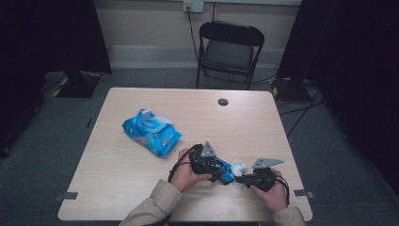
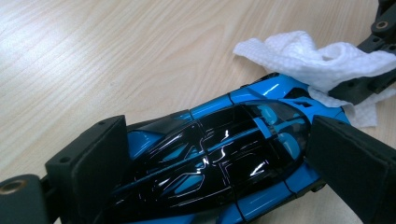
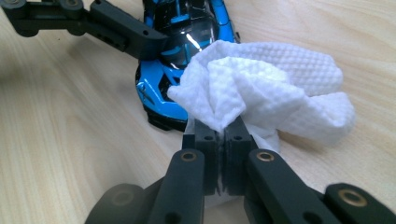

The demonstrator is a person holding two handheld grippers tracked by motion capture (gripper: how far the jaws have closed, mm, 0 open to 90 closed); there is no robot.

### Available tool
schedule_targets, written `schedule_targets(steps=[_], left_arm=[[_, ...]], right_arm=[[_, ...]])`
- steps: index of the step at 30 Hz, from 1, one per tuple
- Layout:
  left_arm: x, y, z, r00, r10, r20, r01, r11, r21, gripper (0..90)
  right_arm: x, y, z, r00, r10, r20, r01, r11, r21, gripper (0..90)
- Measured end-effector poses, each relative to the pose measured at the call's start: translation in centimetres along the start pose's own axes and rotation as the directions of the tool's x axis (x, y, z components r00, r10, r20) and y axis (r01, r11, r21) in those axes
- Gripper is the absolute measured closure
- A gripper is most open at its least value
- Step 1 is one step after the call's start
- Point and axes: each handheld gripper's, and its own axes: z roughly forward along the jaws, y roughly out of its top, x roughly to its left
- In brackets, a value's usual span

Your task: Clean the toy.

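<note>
Nearest the person, at the front right of the table [image 1: 117, 188], the right hand-held gripper [image 1: 241, 179] has its 2 jaws pinched tight on a crumpled white wipe [image 3: 261, 93], whose folds bulge out beyond the pads and rest against the nose of a blue and black toy car [image 3: 187, 42]. Just left of it, the left hand-held gripper [image 1: 221, 173] clamps that toy car [image 2: 219, 158] across its body, 1 pad on each flank, with the car lying on the table between the 2 tools. In the left gripper view the wipe [image 2: 308, 58] drapes over the car's far end, held there by the other tool's jaws. Both hands sit low over the table edge: the left hand [image 1: 186, 172] wraps its gripper from behind with a beige sleeve [image 1: 153, 207] coming in from the bottom, and the right hand [image 1: 273, 190] grips its tool from below, the 2 tools pointing toward each other. Farther off, beyond the left hand-held gripper and to its left, a blue pack of wipes [image 1: 151, 132] lies with its flap open, well apart from the car. Farther still, a dark cable hole [image 1: 223, 101] sits near the table's far edge, and past the table stands a black folding chair [image 1: 229, 52].
</note>
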Motion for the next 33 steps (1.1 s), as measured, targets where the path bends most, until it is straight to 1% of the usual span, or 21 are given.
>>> schedule_targets(steps=[3,7,13,16,18,20,25,29,33], left_arm=[[0.0,0.0,0.0,1.0000,-0.001,0.000,0.001,1.0000,-0.002,5.6],[0.0,0.0,0.0,1.0000,-0.002,0.001,0.002,1.0000,-0.002,5.7],[0.0,0.0,0.0,1.0000,-0.001,0.000,0.001,1.0000,0.000,5.6],[0.1,0.0,0.0,1.0000,-0.002,-0.001,0.002,1.0000,-0.001,5.7],[0.1,0.0,0.0,1.0000,-0.002,-0.001,0.002,1.0000,-0.001,5.7],[0.1,0.0,0.0,1.0000,-0.002,-0.001,0.002,1.0000,0.001,5.7],[0.1,0.0,0.0,1.0000,-0.002,-0.001,0.002,1.0000,0.002,5.7],[0.1,0.0,0.0,1.0000,0.000,-0.001,0.000,1.0000,0.004,5.7],[0.1,0.0,0.0,1.0000,0.000,-0.002,0.000,1.0000,0.005,5.7]], right_arm=[[0.2,-0.1,-0.1,0.9999,-0.011,0.000,0.011,1.000,0.002,87.5],[0.4,-0.2,-0.2,0.9999,-0.013,-0.010,0.013,1.000,0.007,87.6],[0.9,-0.3,-0.2,0.9991,-0.024,-0.034,0.025,1.000,0.014,87.7],[1.3,-0.2,-0.1,0.9984,-0.036,-0.043,0.037,0.999,0.024,87.7],[1.6,-0.2,0.1,0.9976,-0.049,-0.050,0.050,0.998,0.029,87.7],[1.8,-0.2,0.2,0.9967,-0.051,-0.063,0.053,0.998,0.032,87.7],[2.4,-0.1,0.4,0.9948,-0.065,-0.078,0.068,0.997,0.038,87.8],[2.9,-0.1,0.8,0.9915,-0.075,-0.107,0.079,0.996,0.038,87.7],[3.4,0.1,1.2,0.9891,-0.085,-0.121,0.090,0.995,0.038,87.6]])
